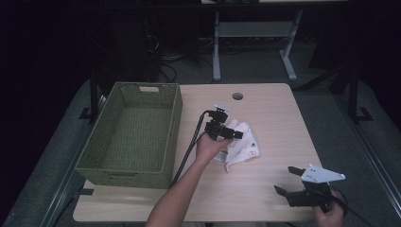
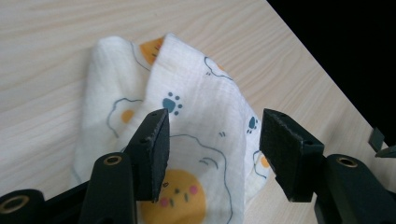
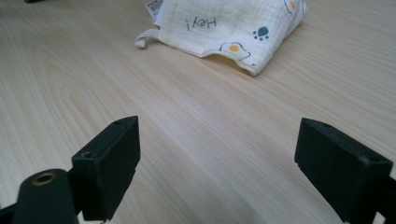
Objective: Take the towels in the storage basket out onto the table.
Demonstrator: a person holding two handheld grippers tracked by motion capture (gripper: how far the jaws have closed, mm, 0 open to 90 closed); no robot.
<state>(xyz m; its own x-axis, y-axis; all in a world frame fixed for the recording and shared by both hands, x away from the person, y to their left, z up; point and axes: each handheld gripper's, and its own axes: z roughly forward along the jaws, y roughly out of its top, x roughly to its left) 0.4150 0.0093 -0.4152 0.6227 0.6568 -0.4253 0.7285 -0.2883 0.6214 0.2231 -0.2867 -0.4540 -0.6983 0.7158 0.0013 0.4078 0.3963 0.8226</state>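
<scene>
A white cloth (image 1: 245, 143) printed with fried eggs and blue paw prints lies crumpled near the middle of the wooden table (image 1: 274, 113). My left gripper (image 1: 228, 135) hovers right over it, pointing down. In the left gripper view the cloth (image 2: 201, 112) rises in a fold between the jaws of the left gripper (image 2: 212, 122), which stand apart without pressing it. My right gripper (image 1: 287, 179) rests low near the table's front right, jaws wide with nothing between them. In the right gripper view the right gripper (image 3: 217, 135) faces the cloth (image 3: 229, 23) across bare wood.
A green woven basket (image 1: 175, 124), with nothing inside, stands on the table's left side, close to the left forearm. A round cable hole (image 1: 238, 96) sits near the far edge. Beyond the table are desk legs and dark floor.
</scene>
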